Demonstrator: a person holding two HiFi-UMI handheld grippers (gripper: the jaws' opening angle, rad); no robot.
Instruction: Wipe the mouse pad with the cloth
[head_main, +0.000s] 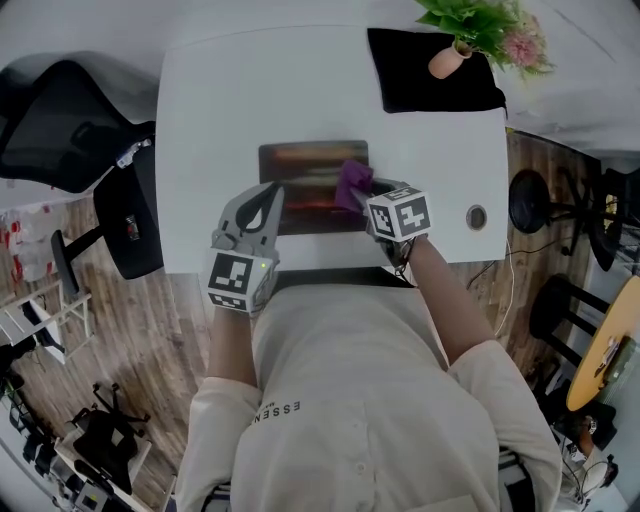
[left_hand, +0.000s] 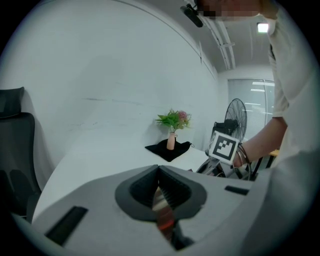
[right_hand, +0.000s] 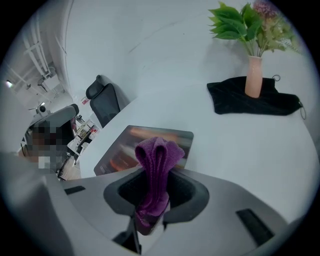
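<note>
A dark mouse pad (head_main: 305, 170) with orange and red streaks lies on the white table (head_main: 220, 110), in front of me. My right gripper (head_main: 368, 200) is shut on a folded purple cloth (head_main: 352, 182) over the pad's right part. In the right gripper view the cloth (right_hand: 156, 150) stands up between the jaws (right_hand: 155, 176), with the pad (right_hand: 125, 147) beyond it. My left gripper (head_main: 266, 200) sits at the pad's left edge. Its jaws (left_hand: 159, 167) meet at the tips, and a sliver of the pad (left_hand: 163, 212) shows below them.
A black cloth (head_main: 430, 75) at the table's far right carries a pink vase (head_main: 446, 62) with a green plant (head_main: 478, 25). A round cable hole (head_main: 476, 216) lies near the right edge. A black office chair (head_main: 70, 130) stands left of the table, a stool (head_main: 528, 200) to the right.
</note>
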